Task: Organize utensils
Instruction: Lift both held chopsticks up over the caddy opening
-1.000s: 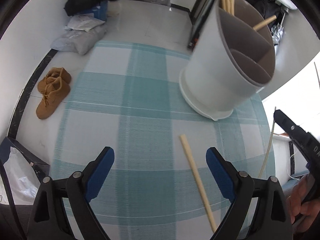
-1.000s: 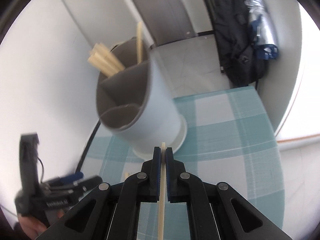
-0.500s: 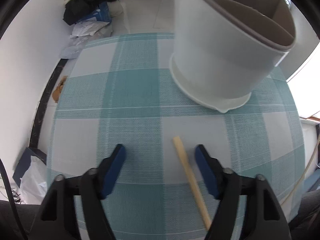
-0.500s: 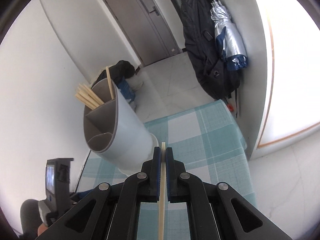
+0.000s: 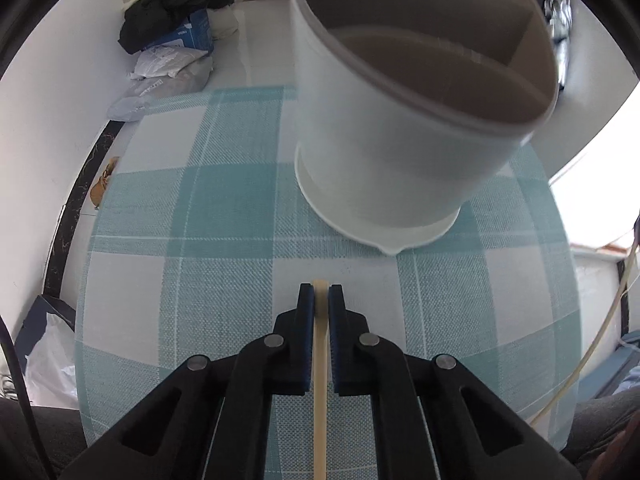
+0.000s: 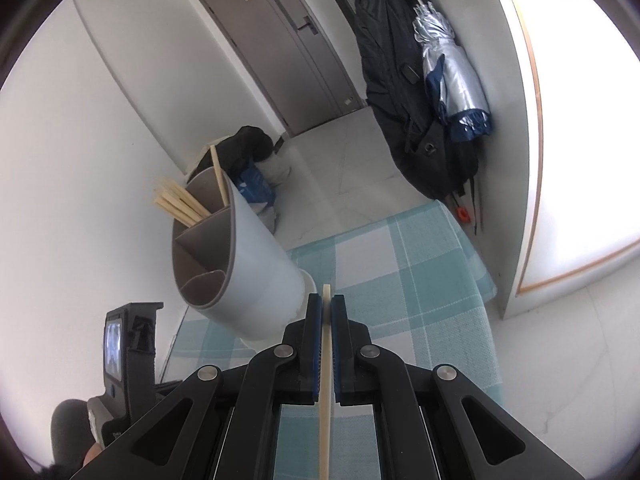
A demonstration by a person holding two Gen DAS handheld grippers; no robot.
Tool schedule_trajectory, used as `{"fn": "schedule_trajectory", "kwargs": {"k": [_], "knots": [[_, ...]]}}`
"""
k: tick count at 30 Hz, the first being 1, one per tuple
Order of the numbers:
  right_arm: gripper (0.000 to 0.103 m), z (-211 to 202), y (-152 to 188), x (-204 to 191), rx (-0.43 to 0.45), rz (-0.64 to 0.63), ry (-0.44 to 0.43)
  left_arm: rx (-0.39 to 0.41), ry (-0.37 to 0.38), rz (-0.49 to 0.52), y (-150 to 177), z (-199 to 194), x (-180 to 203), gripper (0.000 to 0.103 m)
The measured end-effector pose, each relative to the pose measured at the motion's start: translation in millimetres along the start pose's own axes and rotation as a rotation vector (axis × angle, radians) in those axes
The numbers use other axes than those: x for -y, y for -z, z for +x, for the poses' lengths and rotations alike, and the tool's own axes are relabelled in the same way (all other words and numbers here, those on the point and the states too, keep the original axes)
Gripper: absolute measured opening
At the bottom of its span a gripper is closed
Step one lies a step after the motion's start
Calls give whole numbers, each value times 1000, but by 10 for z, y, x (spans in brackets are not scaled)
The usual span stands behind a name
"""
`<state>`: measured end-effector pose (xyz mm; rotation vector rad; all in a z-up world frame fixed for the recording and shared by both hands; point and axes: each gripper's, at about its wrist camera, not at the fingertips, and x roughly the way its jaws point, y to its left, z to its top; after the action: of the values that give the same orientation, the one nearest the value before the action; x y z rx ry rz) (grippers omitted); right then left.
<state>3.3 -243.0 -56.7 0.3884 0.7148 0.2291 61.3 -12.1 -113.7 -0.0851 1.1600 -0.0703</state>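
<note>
Blue-padded jaws of the left gripper point(image 5: 320, 294) have just closed on a chopstick point(image 5: 320, 360); the right gripper point(image 6: 326, 306) clamps another chopstick point(image 6: 326, 380).

Home entryway: door point(image 6: 280, 40), hanging coat point(image 6: 396, 80), shoe point(image 5: 102, 188).

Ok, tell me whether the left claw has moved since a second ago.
Yes. Against the checked tablecloth, the left claw has shifted toward the utensil holder, and its jaws have just been closing, now clamping the chopstick.
</note>
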Motion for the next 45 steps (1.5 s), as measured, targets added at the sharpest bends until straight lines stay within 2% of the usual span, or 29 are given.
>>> {"fn": "schedule_trajectory", "kwargs": {"k": [2, 9, 15, 23, 45], "knots": [[4, -25, 10, -45, 9, -16, -5, 46, 11, -13, -35, -102, 20, 3], [4, -144, 77, -233, 48, -83, -24, 300, 96, -24, -30, -816, 37, 3], [3, -250, 147, -457, 90, -171, -40, 417, 144, 15, 65, -1160, 107, 3], [3, -343, 239, -716, 122, -283, -35, 416, 165, 61, 92, -1256, 123, 3], [3, -602, 353, -905, 183, -314, -78, 397, 166, 152, 193, -1522, 227, 3]]}}
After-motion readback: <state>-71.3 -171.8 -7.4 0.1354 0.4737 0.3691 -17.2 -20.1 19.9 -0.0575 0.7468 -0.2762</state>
